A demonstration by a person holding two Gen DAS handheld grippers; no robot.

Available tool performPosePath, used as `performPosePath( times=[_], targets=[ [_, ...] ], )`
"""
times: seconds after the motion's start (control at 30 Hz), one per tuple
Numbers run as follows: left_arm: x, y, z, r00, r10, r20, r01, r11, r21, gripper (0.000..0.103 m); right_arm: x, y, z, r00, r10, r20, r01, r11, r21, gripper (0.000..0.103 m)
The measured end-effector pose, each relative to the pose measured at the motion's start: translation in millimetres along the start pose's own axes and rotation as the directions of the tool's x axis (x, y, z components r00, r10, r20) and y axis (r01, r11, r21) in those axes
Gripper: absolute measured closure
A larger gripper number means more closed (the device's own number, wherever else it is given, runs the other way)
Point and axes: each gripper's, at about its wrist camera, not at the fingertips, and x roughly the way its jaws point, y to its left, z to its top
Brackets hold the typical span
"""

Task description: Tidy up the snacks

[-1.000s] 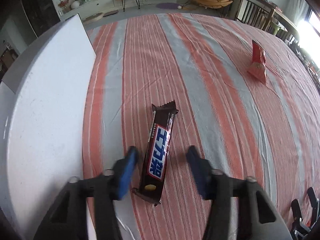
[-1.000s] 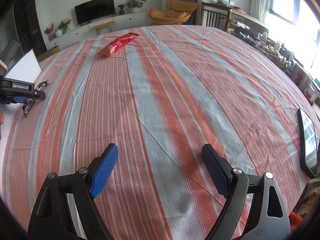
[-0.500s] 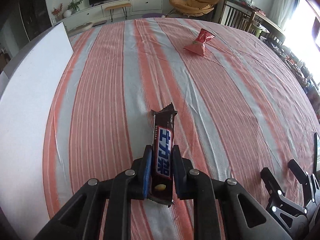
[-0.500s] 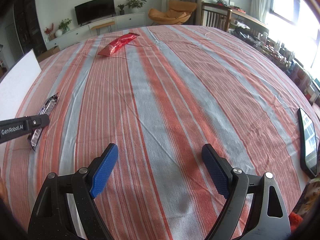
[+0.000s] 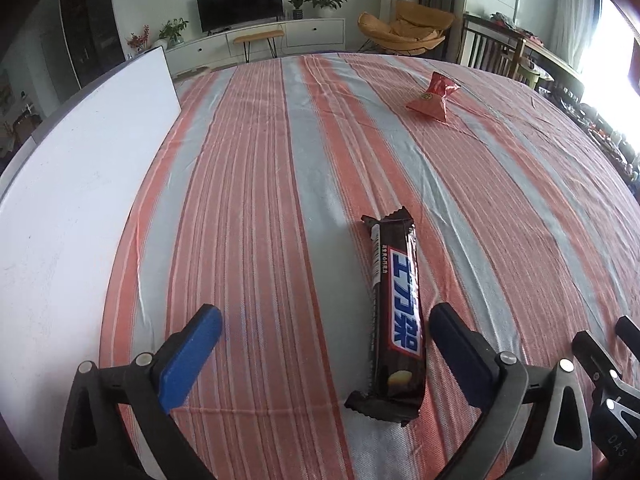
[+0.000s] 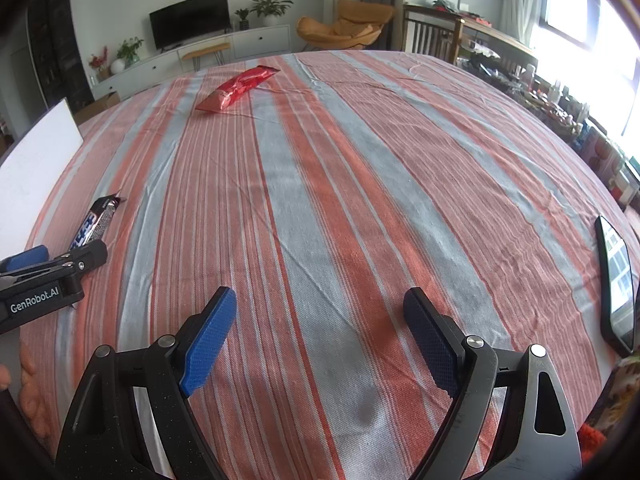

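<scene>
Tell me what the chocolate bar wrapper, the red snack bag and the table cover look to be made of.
Chocolate bar: glossy dark film wrapper, likely plastic, with crimped serrated ends and glare. Red snack bag: shiny crinkled film, probably plastic or foil laminate, with bright highlights. Table cover: matte woven striped cloth; weave texture and soft wrinkles show.

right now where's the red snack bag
In the left wrist view the red snack bag lies far up on the right of the striped tablecloth, well beyond the chocolate bar.
</scene>
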Motion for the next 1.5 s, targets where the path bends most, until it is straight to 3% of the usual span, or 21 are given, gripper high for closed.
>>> performPosePath(
  times=[1.07,1.2,1.33,1.5],
  targets=[
    [1,-1,0,1.000,0.001,0.007,-0.001,1.000,0.003,0.000,-1,-1,0,1.000,0.003,0.000,-0.003,1.000,0.001,0.015],
    [1,-1,0,1.000,0.001,0.008,-0.001,1.000,0.004,0.000,-2,0,3,0.999,0.021,-0.044,-0.021,1.000,0.002,0.015],
    [1,-1,0,1.000,0.001,0.008,-0.001,1.000,0.004,0.000,-3,-8,33,0.990,0.127,-0.063,-0.120,0.988,0.102,0.016],
    [1,-1,0,1.000,0.001,0.008,-0.001,1.000,0.004,0.000,20,15,127,0.980,0.195,-0.047,-0.193,0.981,0.033,0.016]
  ],
)
